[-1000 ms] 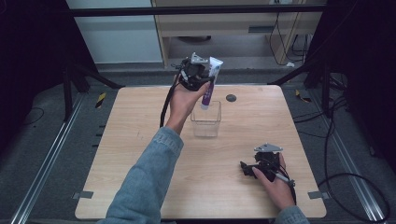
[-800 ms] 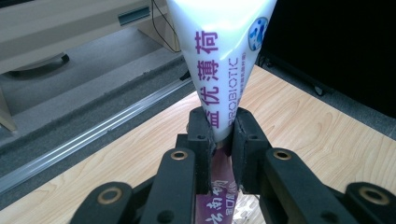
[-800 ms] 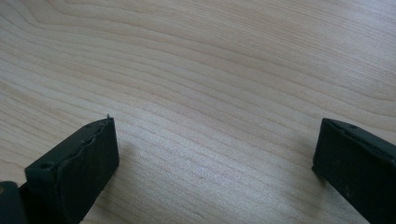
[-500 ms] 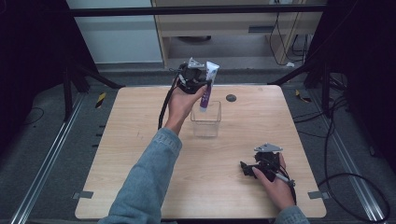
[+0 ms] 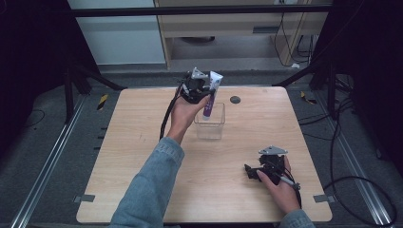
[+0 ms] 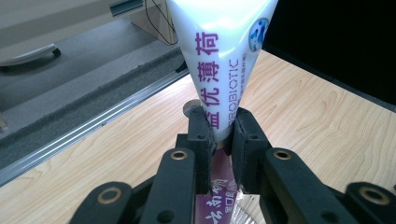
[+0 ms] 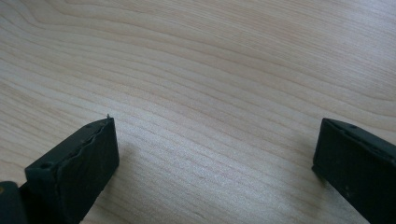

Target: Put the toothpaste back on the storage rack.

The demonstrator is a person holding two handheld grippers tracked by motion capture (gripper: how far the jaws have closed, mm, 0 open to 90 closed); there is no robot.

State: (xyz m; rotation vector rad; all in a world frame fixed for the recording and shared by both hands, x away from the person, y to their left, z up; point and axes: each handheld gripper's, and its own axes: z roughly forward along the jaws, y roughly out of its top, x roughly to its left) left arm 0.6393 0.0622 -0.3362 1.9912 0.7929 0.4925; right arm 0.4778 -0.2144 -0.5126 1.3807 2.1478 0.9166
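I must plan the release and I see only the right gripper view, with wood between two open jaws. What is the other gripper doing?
Observer: The left gripper is shut on a white and purple tube, gripped near its middle, as the left gripper view shows.
Operator: Where is the tube relative to a container?
Observer: In the high view its purple lower end hangs in the mouth of a clear box standing on the table.
Operator: And where is my right gripper from there?
Observer: The right gripper rests low at the table's near right side, well apart from the box.
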